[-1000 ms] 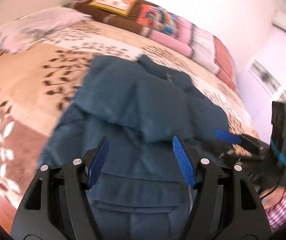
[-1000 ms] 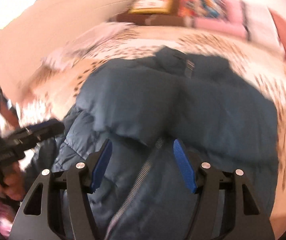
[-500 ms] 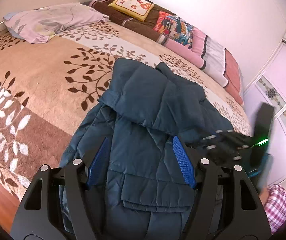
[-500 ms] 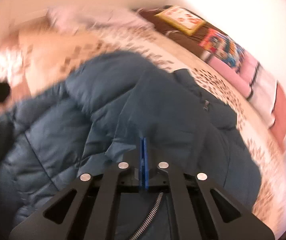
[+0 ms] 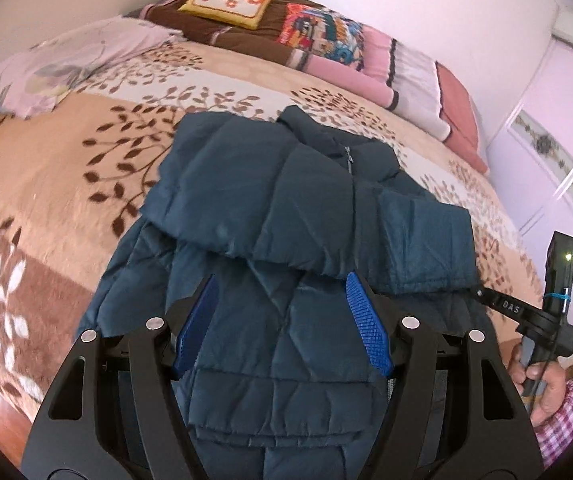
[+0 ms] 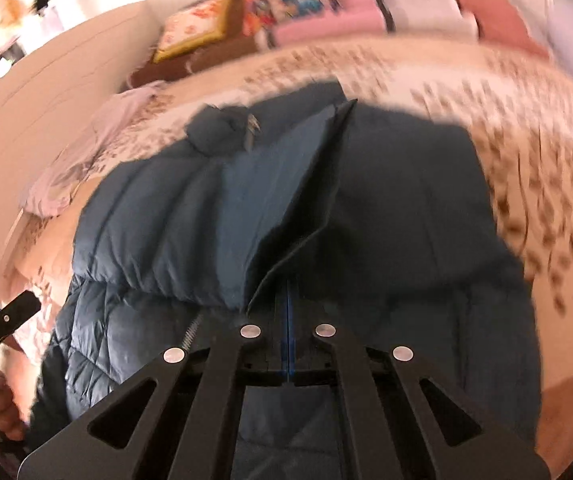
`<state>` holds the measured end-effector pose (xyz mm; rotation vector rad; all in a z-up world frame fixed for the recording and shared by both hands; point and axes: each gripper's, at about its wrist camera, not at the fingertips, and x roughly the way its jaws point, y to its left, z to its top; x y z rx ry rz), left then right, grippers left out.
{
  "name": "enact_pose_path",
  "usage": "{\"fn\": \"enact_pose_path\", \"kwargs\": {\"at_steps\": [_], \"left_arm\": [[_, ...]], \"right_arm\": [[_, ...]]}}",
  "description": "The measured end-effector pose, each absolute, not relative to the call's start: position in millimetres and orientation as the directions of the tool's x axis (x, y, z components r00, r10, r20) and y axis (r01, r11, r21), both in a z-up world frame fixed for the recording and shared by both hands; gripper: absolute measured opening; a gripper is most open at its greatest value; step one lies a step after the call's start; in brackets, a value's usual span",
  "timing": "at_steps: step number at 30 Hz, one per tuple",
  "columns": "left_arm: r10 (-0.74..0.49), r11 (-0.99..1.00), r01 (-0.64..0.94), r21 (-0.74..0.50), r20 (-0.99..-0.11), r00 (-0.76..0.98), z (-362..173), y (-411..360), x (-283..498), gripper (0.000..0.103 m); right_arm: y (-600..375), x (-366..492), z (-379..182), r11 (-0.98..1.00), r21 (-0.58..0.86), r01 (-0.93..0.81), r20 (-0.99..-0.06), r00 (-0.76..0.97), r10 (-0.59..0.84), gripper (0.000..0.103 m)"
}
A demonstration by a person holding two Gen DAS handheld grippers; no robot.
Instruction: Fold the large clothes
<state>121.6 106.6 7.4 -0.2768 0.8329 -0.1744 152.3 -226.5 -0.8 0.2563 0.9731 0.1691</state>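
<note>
Jacket (image 5: pixel 286 208): dark blue, quilted, padded. Lies on the bed (image 5: pixel 66 184), centre of the left wrist frame. Long axis runs from the bottom edge of the frame up toward the pillows; collar (image 5: pixel 306 124) points to the upper centre, hem toward the camera at the bottom. Both sleeves are folded across the chest, forming a band that crosses the long axis. Zip runs down from the collar along the midline.

Left hand-held gripper (image 5: pixel 282 328): blue pads spread wide, nothing between them; poised over the lower body of the jacket, below the folded sleeves.

Right hand-held gripper (image 6: pixel 288 312): pads pressed together on a dark edge of jacket fabric that rises from the jaws toward the upper centre of the right wrist frame. This view is blurred. In the left wrist frame the same tool appears at the right edge, its tip at the end of the right-hand sleeve.

Bed: beige and brown cover with leaf print.

Pillows (image 5: pixel 318 40): row along the top of the frame, one yellow, one multicoloured, pink beyond.

Lilac cloth (image 5: pixel 58 64): upper left, apart from the jacket.
</note>
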Motion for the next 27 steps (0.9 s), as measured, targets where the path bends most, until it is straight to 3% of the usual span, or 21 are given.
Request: {"fn": "enact_pose_path", "kwargs": {"at_steps": [5, 6, 8, 10, 17, 20, 27], "left_arm": [[-0.211, 0.970, 0.055, -0.236, -0.709, 0.673, 17, 93, 145, 0.066], [-0.204, 0.972, 0.052, -0.229, -0.709, 0.675, 17, 92, 150, 0.065], [-0.181, 0.977, 0.041, -0.209, -0.714, 0.677, 17, 90, 160, 0.066], [-0.136, 0.986, 0.020, -0.166, -0.727, 0.673, 13, 87, 172, 0.065], [-0.002, 0.996, -0.068, -0.058, -0.772, 0.635, -14, 82, 202, 0.065], [0.023, 0.996, -0.084, -0.036, -0.793, 0.609, -28, 81, 210, 0.065], [0.043, 0.998, -0.068, 0.006, -0.824, 0.565, -50, 78, 216, 0.068]], "right_arm": [[-249, 146, -6, 0.940, 0.340, 0.033, -0.805, 0.526, 0.273, 0.005], [-253, 144, -5, 0.938, 0.345, 0.043, -0.804, 0.529, 0.271, 0.012], [-261, 141, -5, 0.941, 0.332, 0.064, -0.801, 0.546, 0.246, 0.048], [-264, 140, -2, 0.948, 0.309, 0.074, -0.792, 0.571, 0.214, 0.056], [-240, 158, 7, 0.980, 0.199, 0.012, -0.780, 0.608, 0.151, 0.055], [-228, 170, 4, 0.985, 0.171, -0.023, -0.777, 0.611, 0.149, 0.048], [-229, 189, -38, 0.994, 0.108, -0.014, -0.853, 0.512, 0.100, 0.047]]}}
